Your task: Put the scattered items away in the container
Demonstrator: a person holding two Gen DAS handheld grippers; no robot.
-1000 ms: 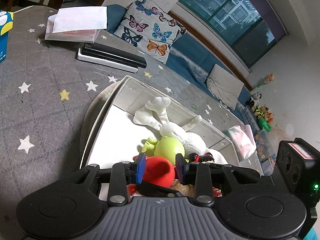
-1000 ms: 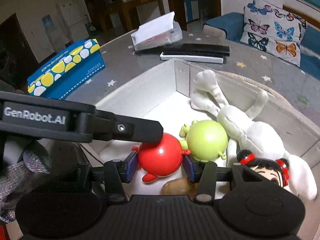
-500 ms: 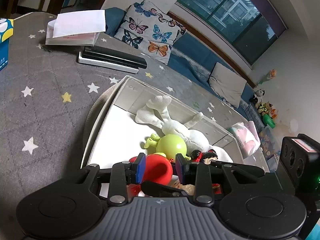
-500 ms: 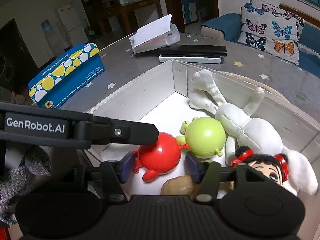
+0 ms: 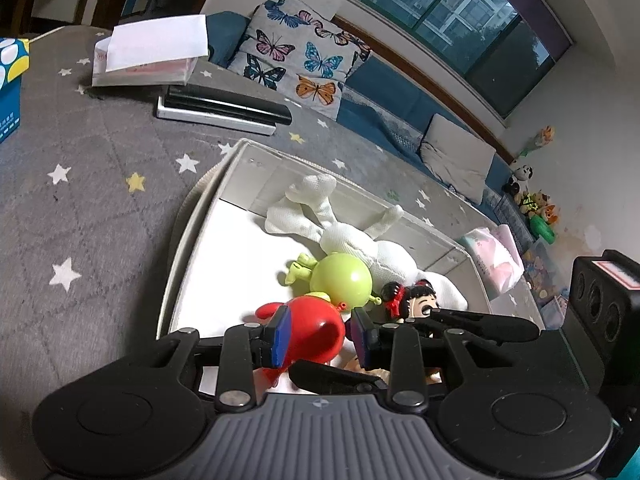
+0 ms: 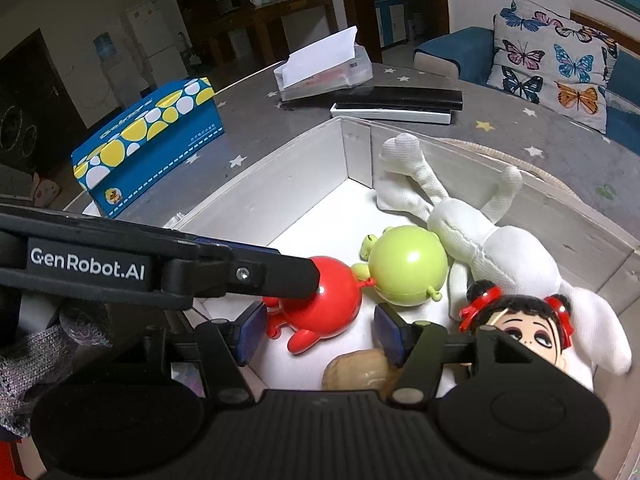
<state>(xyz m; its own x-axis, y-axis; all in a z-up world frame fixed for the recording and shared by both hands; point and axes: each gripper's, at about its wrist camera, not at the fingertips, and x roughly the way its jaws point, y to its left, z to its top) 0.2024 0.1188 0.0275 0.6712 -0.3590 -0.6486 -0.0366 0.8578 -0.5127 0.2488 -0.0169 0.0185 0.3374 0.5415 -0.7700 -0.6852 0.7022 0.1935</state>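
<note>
A white box (image 5: pixel 240 164) (image 6: pixel 280 184) on the star-patterned table holds a white plush (image 5: pixel 352 240) (image 6: pixel 500 248), a green round toy (image 5: pixel 340 280) (image 6: pixel 408 268), a red round toy (image 5: pixel 316 332) (image 6: pixel 324 300), a black-haired doll (image 5: pixel 412 300) (image 6: pixel 524 320) and a tan item (image 6: pixel 356 372). My left gripper (image 5: pixel 320 336) hangs over the box's near end, jaws apart on either side of the red toy. My right gripper (image 6: pixel 318 332) is open just behind the red toy, which rests on the box floor. The left gripper's finger crosses the right wrist view (image 6: pixel 160 268).
A blue and yellow tissue box (image 6: pixel 148 144) stands left of the box. A clear tissue pack (image 5: pixel 148 60) (image 6: pixel 324 68) and stacked black and white flat devices (image 5: pixel 224 110) (image 6: pixel 396 104) lie behind it. A butterfly cushion (image 5: pixel 296 60) and sofa are beyond. A pink pack (image 5: pixel 496 256) lies right.
My right gripper has opened and drawn back from the red toy, which now rests in the box. Both grippers have risen slightly away from the box.
</note>
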